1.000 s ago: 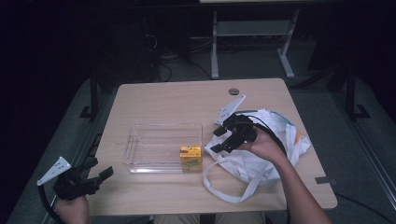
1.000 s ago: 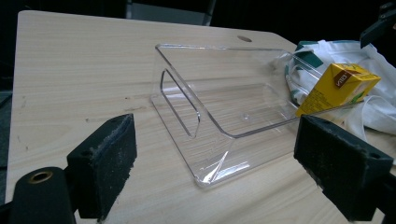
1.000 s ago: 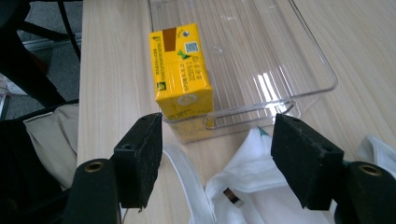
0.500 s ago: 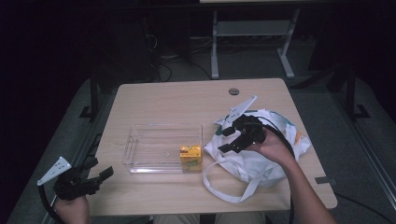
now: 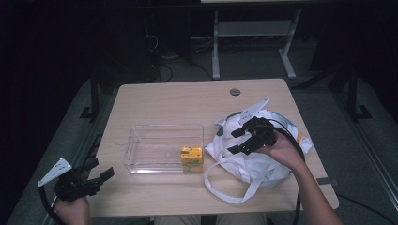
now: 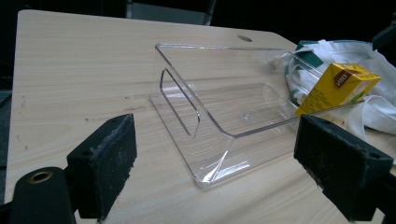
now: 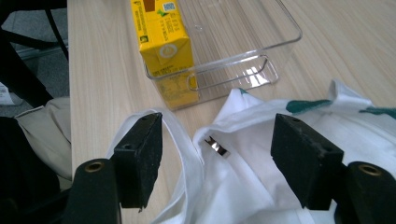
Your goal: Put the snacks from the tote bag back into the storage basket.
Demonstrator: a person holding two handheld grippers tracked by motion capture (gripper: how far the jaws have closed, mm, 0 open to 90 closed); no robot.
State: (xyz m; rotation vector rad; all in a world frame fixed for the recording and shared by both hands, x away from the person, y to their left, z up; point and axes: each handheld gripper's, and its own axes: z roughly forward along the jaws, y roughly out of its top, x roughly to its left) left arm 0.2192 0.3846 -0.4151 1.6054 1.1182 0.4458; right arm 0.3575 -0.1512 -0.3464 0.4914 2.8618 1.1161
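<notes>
White bag at 3 o'clock on counter, beside clear bin | your right tool hovers over it, jaws apart, empty | left tool wide, idle | risk: you pinch the loose strap alone, dragging the bag against the juice carton.

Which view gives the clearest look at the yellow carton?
The right gripper view: the yellow carton is close, standing in the clear bin, printed faces in view. The left gripper view shows it tilted behind the bin wall; the high view shows it small.
</notes>
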